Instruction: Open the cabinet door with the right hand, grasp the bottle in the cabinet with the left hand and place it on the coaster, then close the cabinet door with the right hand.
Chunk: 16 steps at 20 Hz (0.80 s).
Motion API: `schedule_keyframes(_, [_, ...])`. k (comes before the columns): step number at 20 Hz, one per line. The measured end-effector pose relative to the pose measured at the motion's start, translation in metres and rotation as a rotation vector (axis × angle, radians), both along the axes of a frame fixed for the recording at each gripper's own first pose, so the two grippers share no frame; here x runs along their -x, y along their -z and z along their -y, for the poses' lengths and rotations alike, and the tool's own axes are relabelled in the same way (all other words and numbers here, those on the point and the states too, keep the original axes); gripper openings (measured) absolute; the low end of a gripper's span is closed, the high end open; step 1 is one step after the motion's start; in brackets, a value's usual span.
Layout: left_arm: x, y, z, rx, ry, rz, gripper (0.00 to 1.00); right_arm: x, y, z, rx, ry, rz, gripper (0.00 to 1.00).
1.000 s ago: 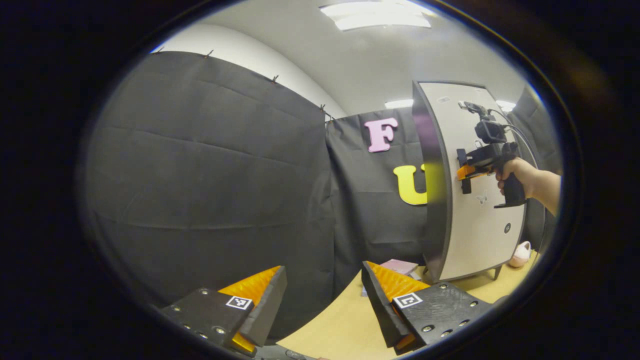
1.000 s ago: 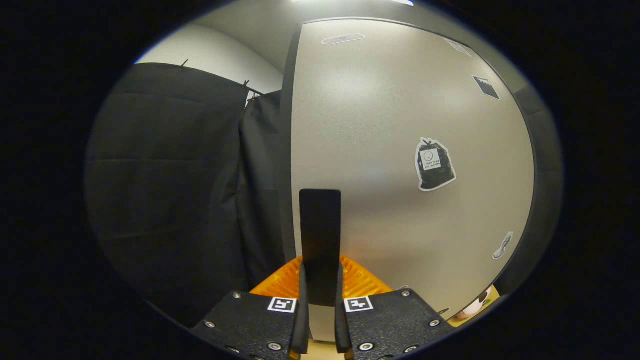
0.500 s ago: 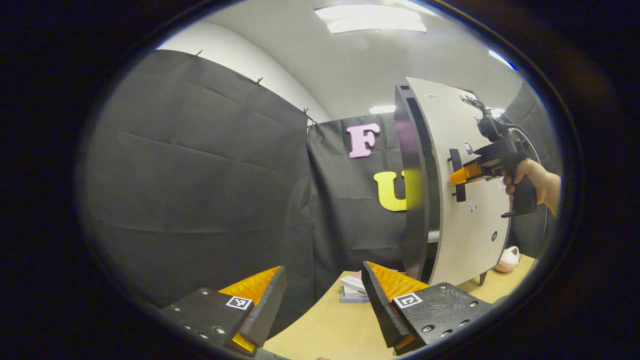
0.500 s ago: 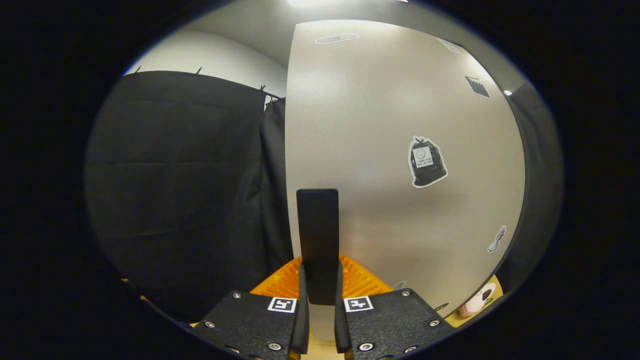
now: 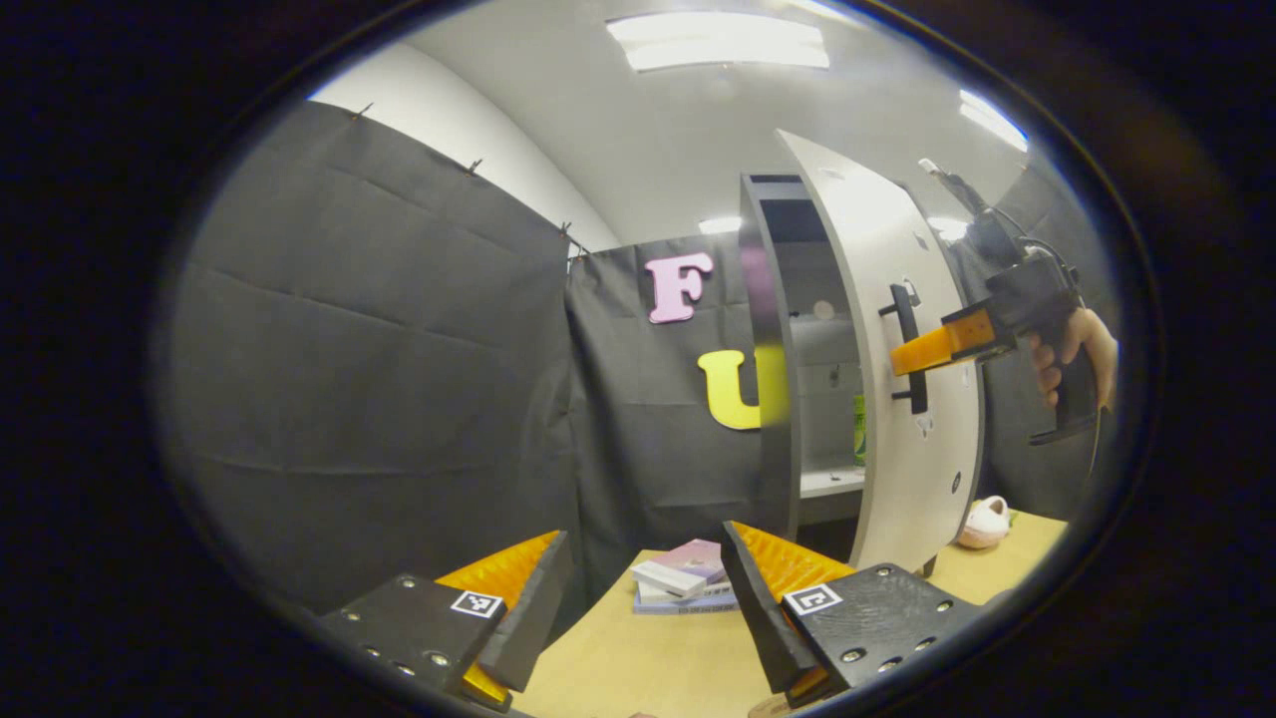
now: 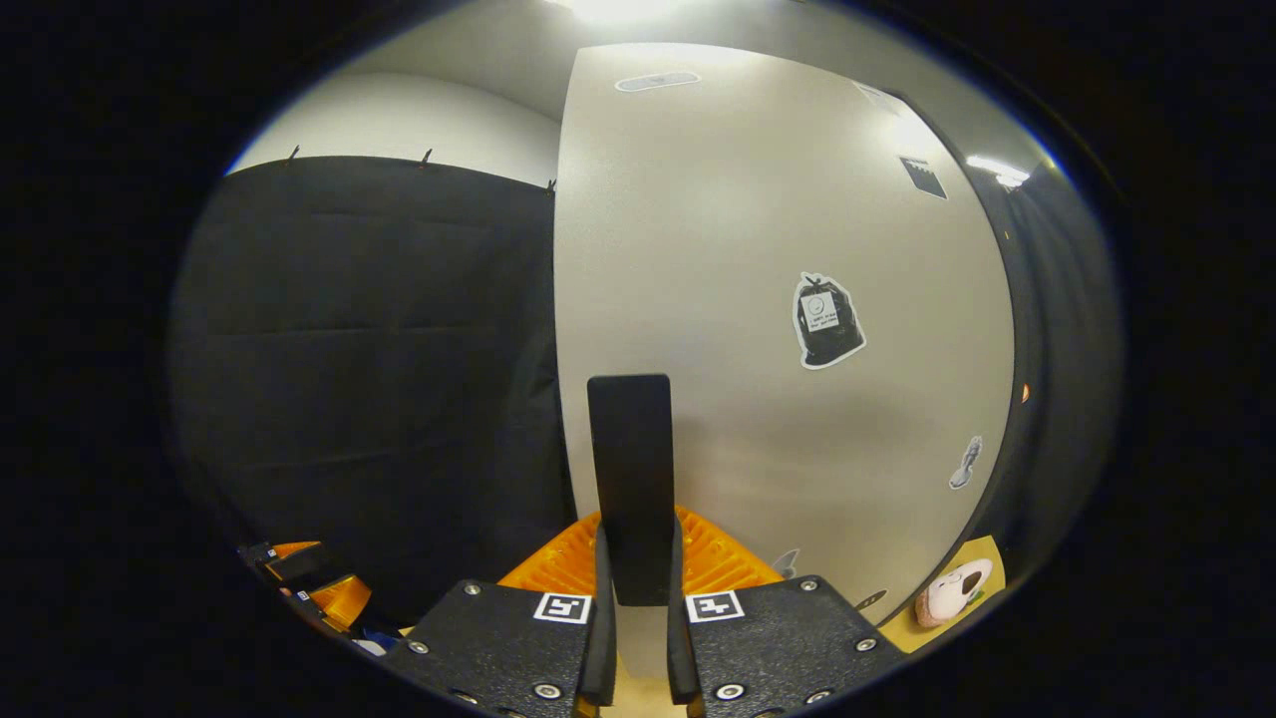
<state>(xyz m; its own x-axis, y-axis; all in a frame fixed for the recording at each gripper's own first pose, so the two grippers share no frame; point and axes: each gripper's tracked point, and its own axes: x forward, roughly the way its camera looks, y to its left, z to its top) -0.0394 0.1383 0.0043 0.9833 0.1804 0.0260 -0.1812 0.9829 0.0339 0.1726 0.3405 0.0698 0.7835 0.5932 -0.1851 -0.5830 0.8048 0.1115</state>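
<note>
The cabinet door (image 5: 897, 329) stands partly swung out from the cabinet (image 5: 773, 349). My right gripper (image 6: 634, 588) is shut on the door's black bar handle (image 6: 630, 479); in the left gripper view the right gripper (image 5: 912, 356), held by a hand (image 5: 1072, 349), clamps the handle (image 5: 909, 349). Inside, a green bottle (image 5: 857, 429) stands on a shelf, mostly hidden by the door. My left gripper (image 5: 648, 598) hangs open over the wooden table (image 5: 638, 668), left of the cabinet, with nothing between its fingers.
A small stack of books (image 5: 683, 576) lies on the table before the cabinet. A pink plush toy (image 5: 985, 521) sits at the cabinet's right foot, also the toy (image 6: 952, 590) in the right gripper view. The left gripper (image 6: 309, 588) shows low left there.
The door has swung outward with my right gripper on its handle. The cabinet's inside and the green bottle have come into sight. The left gripper view has shifted slightly.
</note>
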Motion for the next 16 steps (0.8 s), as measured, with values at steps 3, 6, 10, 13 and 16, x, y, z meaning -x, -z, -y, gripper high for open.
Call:
schedule_keyframes(3, [-0.006, -0.005, 0.015, -0.001, 0.031, 0.009, 0.86, -0.001, -0.001, 0.001, -0.007, -0.019, -0.004, 0.2])
schedule_keyframes(6, [-0.014, -0.007, 0.03, -0.001, 0.058, 0.015, 0.86, -0.001, -0.001, 0.004, -0.012, -0.028, -0.002, 0.2])
schedule_keyframes(10, [-0.022, -0.01, 0.052, -0.002, 0.094, 0.024, 0.86, -0.001, -0.001, 0.009, -0.026, -0.036, -0.009, 0.2])
schedule_keyframes(13, [-0.028, -0.016, 0.073, -0.005, 0.127, 0.038, 0.9, 0.0, -0.001, 0.015, -0.031, -0.033, -0.012, 0.2])
schedule_keyframes(16, [-0.033, -0.024, 0.096, -0.001, 0.162, 0.059, 0.9, 0.006, -0.003, 0.025, -0.028, -0.017, -0.011, 0.2])
